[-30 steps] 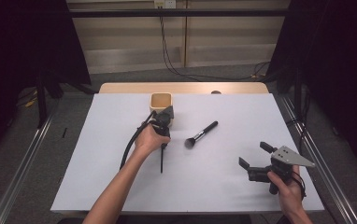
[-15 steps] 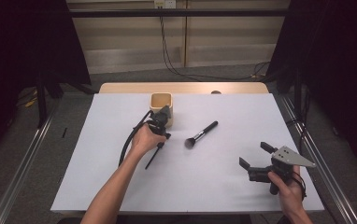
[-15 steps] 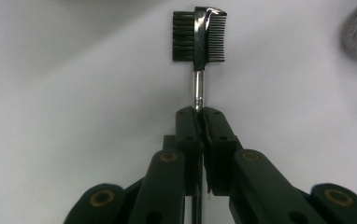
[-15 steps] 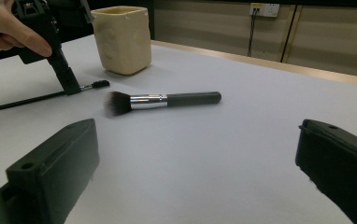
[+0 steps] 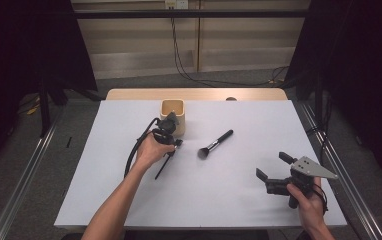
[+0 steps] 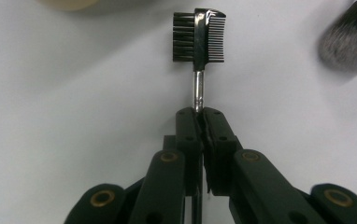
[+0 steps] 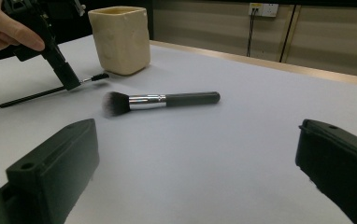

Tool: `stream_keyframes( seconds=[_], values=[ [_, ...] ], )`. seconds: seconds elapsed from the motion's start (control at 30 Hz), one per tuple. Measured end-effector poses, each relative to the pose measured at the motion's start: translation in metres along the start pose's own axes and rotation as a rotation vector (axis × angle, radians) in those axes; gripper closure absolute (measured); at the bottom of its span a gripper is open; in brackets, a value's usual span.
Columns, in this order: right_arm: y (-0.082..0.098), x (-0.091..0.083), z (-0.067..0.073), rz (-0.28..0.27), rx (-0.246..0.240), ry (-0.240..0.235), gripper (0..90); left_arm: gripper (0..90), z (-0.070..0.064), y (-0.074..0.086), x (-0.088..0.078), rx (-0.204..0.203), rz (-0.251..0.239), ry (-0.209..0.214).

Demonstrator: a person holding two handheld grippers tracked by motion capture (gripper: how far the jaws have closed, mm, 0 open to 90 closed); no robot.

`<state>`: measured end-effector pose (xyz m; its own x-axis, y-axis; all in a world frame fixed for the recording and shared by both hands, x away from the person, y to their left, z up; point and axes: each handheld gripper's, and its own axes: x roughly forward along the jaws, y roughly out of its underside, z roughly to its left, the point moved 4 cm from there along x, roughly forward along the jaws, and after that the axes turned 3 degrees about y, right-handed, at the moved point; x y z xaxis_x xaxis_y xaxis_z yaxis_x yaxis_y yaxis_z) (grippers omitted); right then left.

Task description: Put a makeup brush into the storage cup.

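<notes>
Change from a second before: the slim black brow brush with comb-and-bristle head (image 6: 199,35) lay straight toward the person then; it stood slanted, its handle end swung toward the person's left. The left gripper's jaws had just been closing with the brush's metal neck between them.

Left gripper (image 5: 170,137): jaws clenched on the brow brush just behind its head, the long handle trailing back over the white tabletop (image 5: 239,200). In the left gripper view the head pointed away from the jaws, above the sheet.

Right gripper (image 5: 274,170): held at the near right of the tabletop, jaws spread wide, nothing between them, touching nothing.

Black-handled powder brush with silver ferrule (image 5: 215,144): lying flat near the middle, apart from both grippers.

Cream square ceramic cup (image 5: 172,114): upright, just beyond the left gripper.
</notes>
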<state>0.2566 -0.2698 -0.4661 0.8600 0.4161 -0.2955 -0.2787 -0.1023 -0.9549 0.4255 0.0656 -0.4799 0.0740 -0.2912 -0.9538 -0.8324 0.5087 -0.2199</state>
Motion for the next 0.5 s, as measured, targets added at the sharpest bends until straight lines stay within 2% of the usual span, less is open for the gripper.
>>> stream_keyframes(
  seconds=[0.37, 0.5],
  values=[
    [0.000, 0.000, 0.000, 0.000, 0.003, 0.003, 0.0, 86.3, -0.001, 0.002, -0.015, 0.022, -0.096, 0.024],
    [0.000, 0.000, 0.000, 0.000, 0.003, 0.002, 0.0, 86.3, -0.003, 0.003, -0.020, 0.049, -0.124, 0.045]
  ],
)
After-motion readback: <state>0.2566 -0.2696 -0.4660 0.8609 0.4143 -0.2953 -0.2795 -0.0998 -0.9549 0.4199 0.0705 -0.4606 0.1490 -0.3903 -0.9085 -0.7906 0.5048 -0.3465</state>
